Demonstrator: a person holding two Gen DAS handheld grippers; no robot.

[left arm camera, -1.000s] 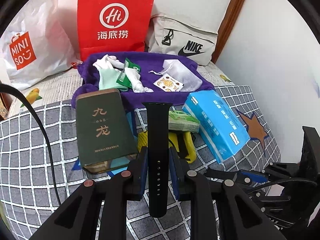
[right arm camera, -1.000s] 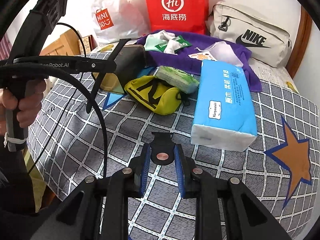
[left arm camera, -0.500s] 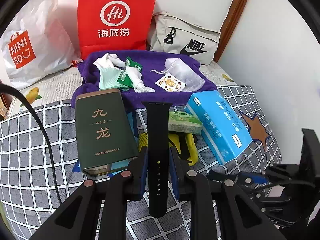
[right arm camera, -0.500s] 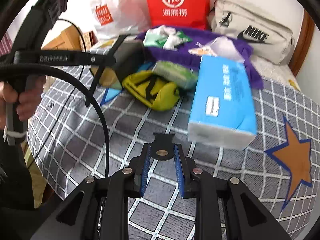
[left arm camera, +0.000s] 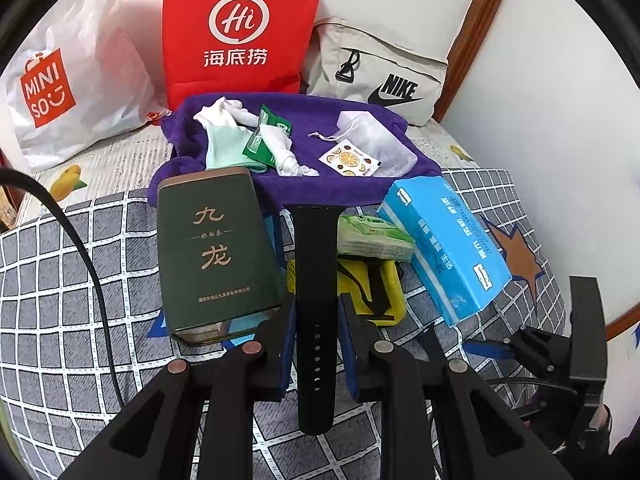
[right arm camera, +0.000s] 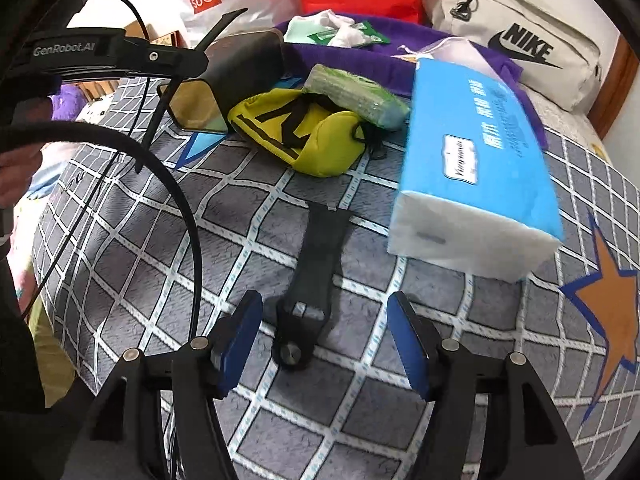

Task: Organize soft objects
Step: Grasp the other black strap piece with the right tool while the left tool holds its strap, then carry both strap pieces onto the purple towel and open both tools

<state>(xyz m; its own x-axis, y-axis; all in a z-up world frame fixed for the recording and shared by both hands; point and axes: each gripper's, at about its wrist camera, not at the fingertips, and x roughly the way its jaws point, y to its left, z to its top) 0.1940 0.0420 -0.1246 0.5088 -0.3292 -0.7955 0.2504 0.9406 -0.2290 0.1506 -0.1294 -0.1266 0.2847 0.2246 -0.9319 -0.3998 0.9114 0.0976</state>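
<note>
The left gripper (left arm camera: 314,344) is clenched on a black watch strap (left arm camera: 314,280), its blue-padded fingers (left arm camera: 286,344) pressing the strap's 2 sides while the strap's free end sticks out past them above the bed (left arm camera: 60,280). The right gripper (right arm camera: 324,340) has just been spreading its fingers (right arm camera: 240,340); they now stand released, clear of a second strap piece with a buckle (right arm camera: 316,264), which lies flat on the grey checked blanket between and just ahead of them, near the front edge of the bed. Just beside that piece, toward the right edge, lies a blue tissue pack (right arm camera: 476,160). Behind it toward the middle of the bed sits a yellow pouch (right arm camera: 304,136) with a green wipes packet (right arm camera: 356,96) leaning on it, and a dark green tin box (left arm camera: 212,252) is just left of the pouch. Farther back, a purple towel (left arm camera: 360,196) carries white socks (left arm camera: 224,114), a mint cloth (left arm camera: 222,148), green sachets (left arm camera: 260,148), a mesh bag (left arm camera: 372,140) and a lemon-print packet (left arm camera: 350,158). Along the head edge of the bed stand a red paper bag (left arm camera: 236,28), a white Miniso bag (left arm camera: 72,88) and a beige Nike bag (left arm camera: 380,68). A person's hand (right arm camera: 16,176) shows at the left edge of the right wrist view.
</note>
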